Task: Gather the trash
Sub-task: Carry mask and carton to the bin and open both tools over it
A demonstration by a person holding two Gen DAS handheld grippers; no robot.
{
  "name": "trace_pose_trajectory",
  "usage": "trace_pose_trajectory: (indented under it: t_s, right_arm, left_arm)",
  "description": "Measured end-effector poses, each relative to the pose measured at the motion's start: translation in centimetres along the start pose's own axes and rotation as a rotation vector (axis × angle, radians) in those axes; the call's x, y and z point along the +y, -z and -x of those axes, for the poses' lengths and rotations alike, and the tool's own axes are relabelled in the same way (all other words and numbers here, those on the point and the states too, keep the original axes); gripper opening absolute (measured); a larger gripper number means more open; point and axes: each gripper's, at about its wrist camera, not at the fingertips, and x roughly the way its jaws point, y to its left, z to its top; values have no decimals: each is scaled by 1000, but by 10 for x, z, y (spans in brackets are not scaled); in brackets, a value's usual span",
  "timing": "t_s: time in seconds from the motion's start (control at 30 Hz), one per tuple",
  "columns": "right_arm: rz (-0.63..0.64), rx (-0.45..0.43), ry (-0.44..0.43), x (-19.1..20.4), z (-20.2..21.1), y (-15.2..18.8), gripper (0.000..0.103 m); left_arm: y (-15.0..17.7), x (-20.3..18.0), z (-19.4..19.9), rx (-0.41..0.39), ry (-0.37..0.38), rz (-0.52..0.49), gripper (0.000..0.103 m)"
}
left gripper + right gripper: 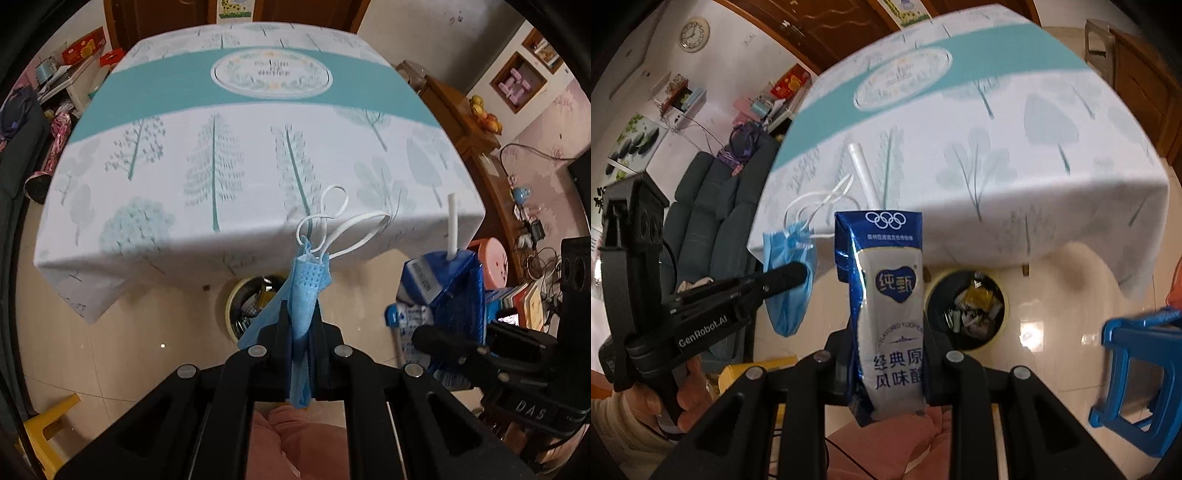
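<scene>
Your left gripper (301, 328) has its jaws clamped on a crumpled light-blue face mask (304, 291), whose white ear loops (334, 221) stick up in front of the tree-patterned tablecloth surface (221, 147). Your right gripper (886, 343) has its jaws closed around a blue-and-white yoghurt carton (890, 295) held upright, a white straw (864, 177) poking from its top. Both items hang in the air just off the surface's edge. On the floor below, a round yellow-rimmed trash bin (966, 308) holds wrappers.
</scene>
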Motion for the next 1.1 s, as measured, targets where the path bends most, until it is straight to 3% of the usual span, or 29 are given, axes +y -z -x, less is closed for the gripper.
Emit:
trace_pose_trajectory:
  t_s: [0.4,0.7,0.83,0.9,0.97,1.07,1.1]
  right_arm:
    - [-106,81,71,-39,-93,46,25]
    - [-213,67,127,-90,-182,56,26]
    - [-239,81,133,-108,-221,57,27]
    - [-261,93,135,-117,-239,57,28]
    - [-274,91,141,-121,-250,59,34]
    - [-276,64,136,-125,-257,58,50]
    - [-270,51,145,-123,-257,58,51]
  left_arm:
    - [39,23,-97,63,19,-56,5]
    - [62,55,-184,89,71,-29,7]
    - [69,67,-215,93,73,-8,30]
    - [68,68,-228,102,68,3,53]
    - [67,71,-236,101,57,10,65]
    - [68,73,-242,89,44,12,73]
    - [68,74,-242,82,36,14,78]
